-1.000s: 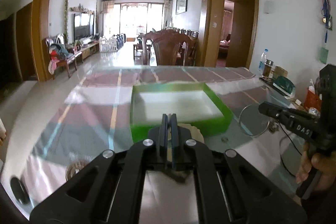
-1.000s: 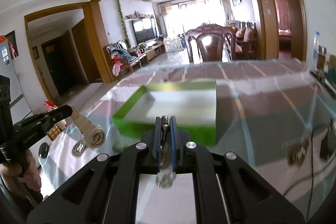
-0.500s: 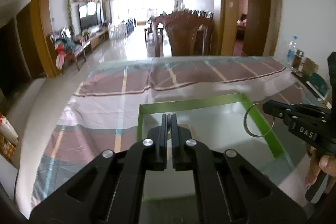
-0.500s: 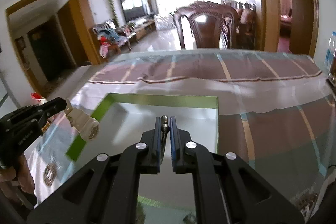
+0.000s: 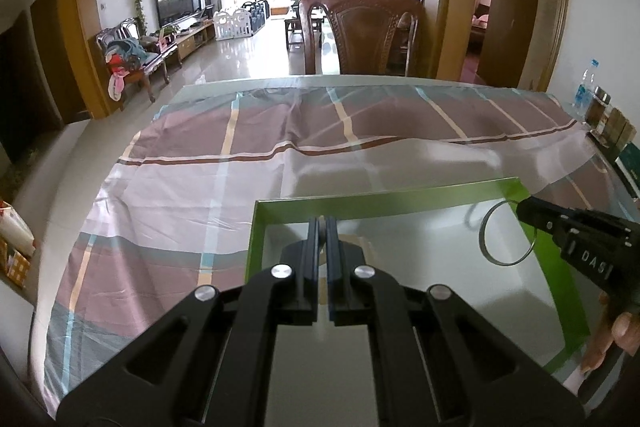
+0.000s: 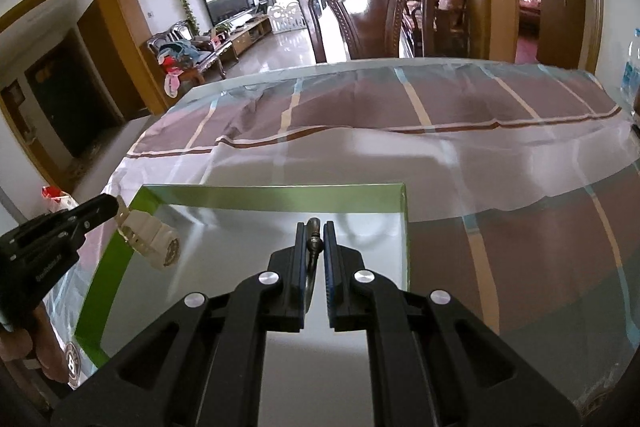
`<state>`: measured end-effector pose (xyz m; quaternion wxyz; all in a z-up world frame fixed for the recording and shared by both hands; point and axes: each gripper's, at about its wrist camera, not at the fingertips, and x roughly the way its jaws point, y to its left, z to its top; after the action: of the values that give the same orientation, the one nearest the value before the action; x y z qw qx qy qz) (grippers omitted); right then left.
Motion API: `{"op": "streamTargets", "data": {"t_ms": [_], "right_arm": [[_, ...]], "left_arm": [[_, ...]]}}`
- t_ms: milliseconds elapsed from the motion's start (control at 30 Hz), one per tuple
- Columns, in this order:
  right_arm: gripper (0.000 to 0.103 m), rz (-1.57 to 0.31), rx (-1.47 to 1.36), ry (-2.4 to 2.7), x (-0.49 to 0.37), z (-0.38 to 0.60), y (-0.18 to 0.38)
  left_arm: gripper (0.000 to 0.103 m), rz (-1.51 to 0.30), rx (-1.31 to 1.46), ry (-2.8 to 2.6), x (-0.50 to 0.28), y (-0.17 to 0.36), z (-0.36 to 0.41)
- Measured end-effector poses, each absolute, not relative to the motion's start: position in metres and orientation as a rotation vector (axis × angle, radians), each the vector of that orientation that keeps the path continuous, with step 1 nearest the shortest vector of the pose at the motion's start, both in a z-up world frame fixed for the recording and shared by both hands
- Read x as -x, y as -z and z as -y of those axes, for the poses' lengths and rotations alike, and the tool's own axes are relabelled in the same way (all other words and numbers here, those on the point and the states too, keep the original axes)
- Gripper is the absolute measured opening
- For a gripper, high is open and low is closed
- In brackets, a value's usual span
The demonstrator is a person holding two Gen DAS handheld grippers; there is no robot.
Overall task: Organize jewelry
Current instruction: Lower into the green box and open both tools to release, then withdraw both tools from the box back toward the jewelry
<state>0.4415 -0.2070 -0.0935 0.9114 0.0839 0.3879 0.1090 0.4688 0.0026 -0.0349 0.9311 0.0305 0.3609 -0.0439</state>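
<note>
Thin shiny metal bangle [image 5: 505, 234], glossy green box [image 6: 256, 197], smooth striped cloth tablecloth [image 5: 192, 163], polished carved wooden chair [image 6: 366, 19]

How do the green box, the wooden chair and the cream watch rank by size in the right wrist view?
1. green box
2. wooden chair, though it stands farther away, so its true size is unsure
3. cream watch, held by the left tool
</note>
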Motion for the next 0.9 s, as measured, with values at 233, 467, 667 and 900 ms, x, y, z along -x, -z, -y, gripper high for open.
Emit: {"op": "streamTargets", "data": {"t_ms": [233, 467, 667, 900], "right_arm": [[0.082, -0.622, -0.218, -0.181, -0.395, 0.231, 0.062], [0.100, -0.362, -0.240, -0.193, -0.227, 0.265, 0.025], [0.100, -0.414, -0.159, -0.209, -0.132, 0.246, 0.052], [0.100, -0.419, -0.095, -0.198, -0.073, 0.230, 0.079]], "left_arm": [[0.099, -0.467, -0.099, -0.023, -0.422, 0.000, -0.014], [0.099, -0.191, -0.020, 0.042, -0.250, -0.037, -0.039], [0.099, -0.216, 0.076, 0.034, -0.149, -0.006, -0.049], [0.099, -0.306, 0.053, 0.013, -0.099, 0.045, -0.044]]}}
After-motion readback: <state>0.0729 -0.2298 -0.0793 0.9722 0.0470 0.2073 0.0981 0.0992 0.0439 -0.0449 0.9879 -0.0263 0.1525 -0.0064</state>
